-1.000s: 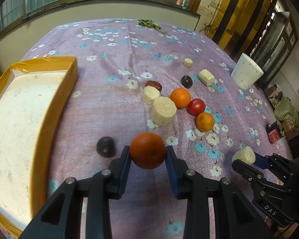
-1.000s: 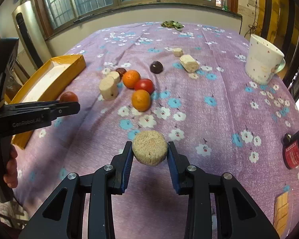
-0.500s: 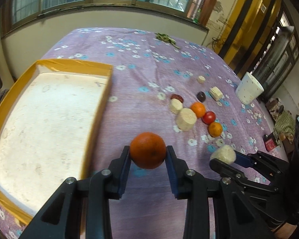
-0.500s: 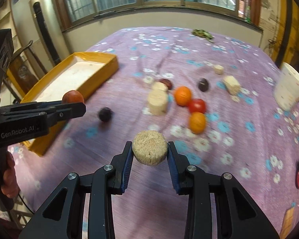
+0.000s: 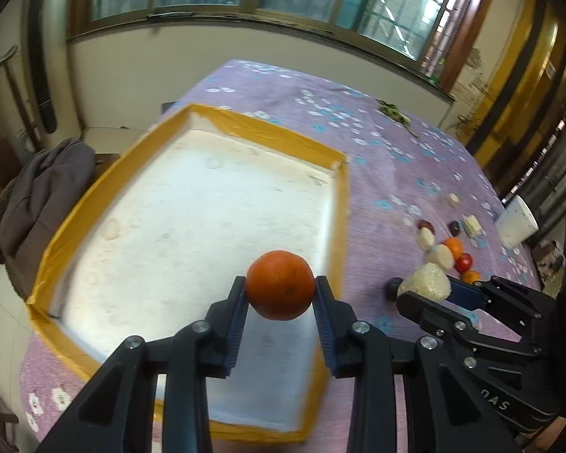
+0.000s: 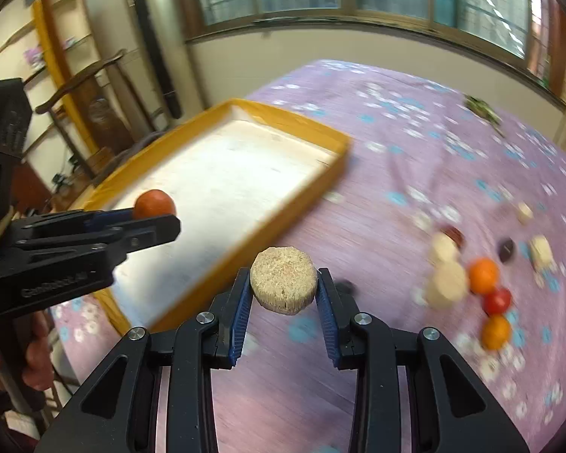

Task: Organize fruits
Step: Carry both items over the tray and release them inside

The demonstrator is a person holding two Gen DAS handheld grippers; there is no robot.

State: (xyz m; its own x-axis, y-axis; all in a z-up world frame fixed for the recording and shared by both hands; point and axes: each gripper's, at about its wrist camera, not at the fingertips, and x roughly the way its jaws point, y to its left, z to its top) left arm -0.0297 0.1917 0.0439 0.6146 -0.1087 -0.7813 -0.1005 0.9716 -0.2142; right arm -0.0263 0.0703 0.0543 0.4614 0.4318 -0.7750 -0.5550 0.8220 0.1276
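Orange (image 5: 280,285), round and glossy, sits clamped in left gripper (image 5: 280,294); right gripper (image 6: 283,290) pinches a beige, rough-topped chunk (image 6: 283,285).

Dim window daylight, motion blur

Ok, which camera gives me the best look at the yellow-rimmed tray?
The left wrist view: the yellow-rimmed tray fills the frame, all four walls and its white floor visible behind the orange. The right wrist view shows the tray blurred, its near end hidden by the left gripper.

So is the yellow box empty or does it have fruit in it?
Empty. The yellow box shows only its bare white floor; the orange is above it, held in the left gripper.
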